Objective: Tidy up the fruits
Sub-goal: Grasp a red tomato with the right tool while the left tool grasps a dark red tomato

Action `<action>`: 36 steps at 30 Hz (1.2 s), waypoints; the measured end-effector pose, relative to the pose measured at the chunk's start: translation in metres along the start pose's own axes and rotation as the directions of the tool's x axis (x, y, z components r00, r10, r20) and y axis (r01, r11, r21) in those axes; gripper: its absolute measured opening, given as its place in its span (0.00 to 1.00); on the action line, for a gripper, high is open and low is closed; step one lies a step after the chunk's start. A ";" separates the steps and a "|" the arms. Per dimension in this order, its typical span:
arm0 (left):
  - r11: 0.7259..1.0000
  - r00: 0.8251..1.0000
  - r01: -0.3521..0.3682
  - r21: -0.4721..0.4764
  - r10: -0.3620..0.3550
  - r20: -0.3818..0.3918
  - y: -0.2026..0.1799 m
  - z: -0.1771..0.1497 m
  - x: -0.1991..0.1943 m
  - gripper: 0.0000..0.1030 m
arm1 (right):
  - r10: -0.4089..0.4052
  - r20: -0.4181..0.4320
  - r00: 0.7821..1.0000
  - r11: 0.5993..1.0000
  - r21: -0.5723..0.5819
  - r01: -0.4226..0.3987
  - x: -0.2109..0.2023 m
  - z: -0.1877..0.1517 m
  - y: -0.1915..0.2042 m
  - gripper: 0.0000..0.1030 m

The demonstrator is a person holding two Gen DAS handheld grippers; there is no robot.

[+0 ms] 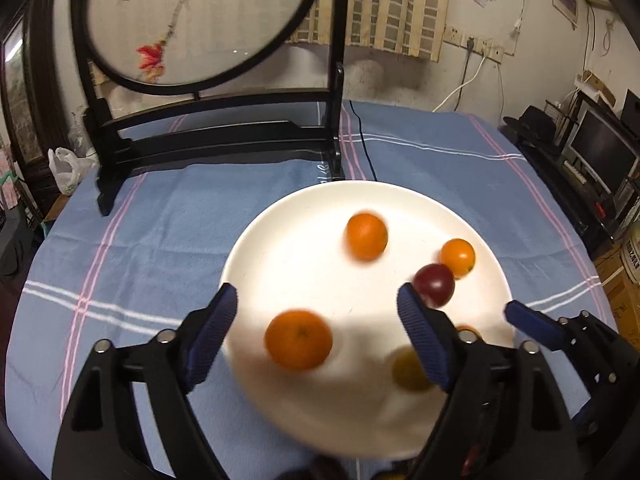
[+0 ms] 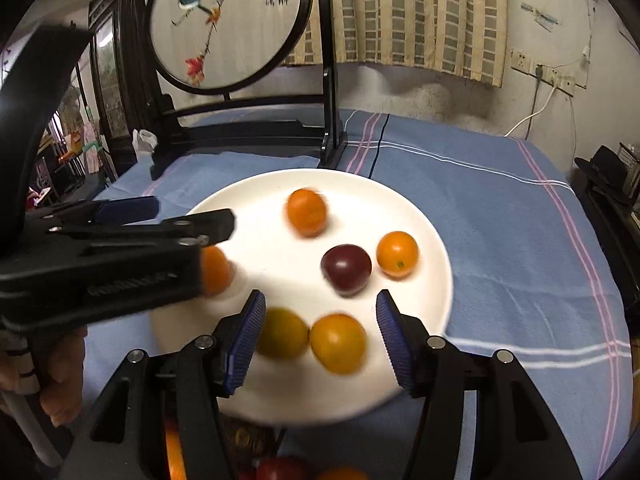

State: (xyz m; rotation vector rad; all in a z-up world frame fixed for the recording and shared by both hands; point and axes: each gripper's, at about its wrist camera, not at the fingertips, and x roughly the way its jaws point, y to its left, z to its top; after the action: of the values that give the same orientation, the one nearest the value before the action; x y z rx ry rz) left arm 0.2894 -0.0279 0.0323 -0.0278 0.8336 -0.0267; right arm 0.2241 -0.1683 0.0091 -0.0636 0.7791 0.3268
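A white plate (image 1: pixel 304 420) (image 2: pixel 424 216) lies on the blue cloth and holds several small fruits. In the left wrist view an orange fruit (image 1: pixel 299 345) lies between my open left gripper's (image 1: pixel 318 320) fingers, with another orange one (image 1: pixel 366 236) farther back, a dark red one (image 1: pixel 435 284), a small orange one (image 1: pixel 457 257) and a yellow one (image 1: pixel 408 370). In the right wrist view my open right gripper (image 2: pixel 320 320) hovers over a yellow fruit (image 2: pixel 283 333) and an orange-yellow fruit (image 2: pixel 338 343). The left gripper (image 2: pixel 192 220) enters from the left.
A black wooden stand with a round embroidered screen (image 1: pixel 192 20) (image 2: pixel 228 20) stands at the back of the table. A black cable (image 1: pixel 362 140) runs over the cloth. More fruit (image 2: pixel 280 468) shows below the plate's near rim, mostly hidden. Shelves and a monitor (image 1: pixel 600 152) stand to the right.
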 end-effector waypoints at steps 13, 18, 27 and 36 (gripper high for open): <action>0.999 1.000 -0.027 0.027 0.027 0.013 0.017 -0.099 -0.069 0.87 | -0.016 -0.012 1.000 1.000 0.027 0.016 -0.071 -0.079 0.000 0.61; 1.000 1.000 -0.011 0.018 0.011 -0.010 0.023 -0.133 -0.084 0.89 | -0.024 -0.045 0.999 0.999 0.026 0.026 -0.081 -0.105 -0.002 0.61; 1.000 0.998 0.016 0.020 -0.015 -0.054 0.025 -0.165 -0.092 0.90 | -0.143 -0.168 0.975 0.989 -0.054 0.136 -0.058 -0.132 -0.003 0.57; 0.997 0.994 0.046 0.063 -0.039 -0.101 0.007 -0.177 -0.085 0.90 | -0.095 -0.164 0.982 0.995 -0.032 0.091 -0.042 -0.121 -0.010 0.51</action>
State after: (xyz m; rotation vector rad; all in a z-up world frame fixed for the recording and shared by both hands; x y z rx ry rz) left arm 0.1015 -0.0200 -0.0240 0.0172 0.9320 -0.0959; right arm 0.1170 -0.2102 -0.0487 -0.1507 0.9339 0.2441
